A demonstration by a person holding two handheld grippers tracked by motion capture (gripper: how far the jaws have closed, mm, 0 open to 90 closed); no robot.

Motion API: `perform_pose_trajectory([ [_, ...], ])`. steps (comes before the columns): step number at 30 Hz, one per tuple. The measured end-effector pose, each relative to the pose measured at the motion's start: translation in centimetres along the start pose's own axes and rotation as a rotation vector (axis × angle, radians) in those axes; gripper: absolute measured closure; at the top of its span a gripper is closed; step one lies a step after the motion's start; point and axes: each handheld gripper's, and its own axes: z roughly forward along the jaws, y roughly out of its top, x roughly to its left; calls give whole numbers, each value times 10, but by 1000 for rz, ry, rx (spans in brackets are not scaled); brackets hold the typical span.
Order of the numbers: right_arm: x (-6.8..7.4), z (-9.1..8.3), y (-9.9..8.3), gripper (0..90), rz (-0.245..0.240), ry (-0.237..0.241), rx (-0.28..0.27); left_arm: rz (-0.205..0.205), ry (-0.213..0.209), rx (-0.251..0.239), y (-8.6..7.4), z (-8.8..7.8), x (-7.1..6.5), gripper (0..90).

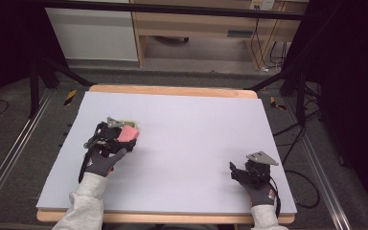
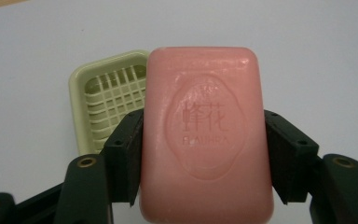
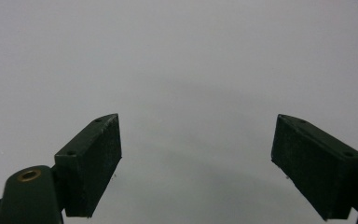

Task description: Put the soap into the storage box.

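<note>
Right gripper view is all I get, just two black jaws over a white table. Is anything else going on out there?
Observer: Yes. The left gripper holds a pink soap between its jaws.
Operator: Is there somewhere to put it?
Observer: A pale green dish with a grid floor sits on the table, just behind the soap.
Operator: And where is my gripper in all this?
Observer: The right gripper is near the table's front right corner, jaws apart with nothing between them, far across from the left one.
</note>
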Motion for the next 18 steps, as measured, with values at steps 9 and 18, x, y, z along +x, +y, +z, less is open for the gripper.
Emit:
perform_pose_trajectory([
  [9,0,1,0,161,-5,-1,2,-19,30,12,0,4,13,373],
  [18,1,1,0,161,-9,1,3,-40,46,7,3,7,23,373],
])
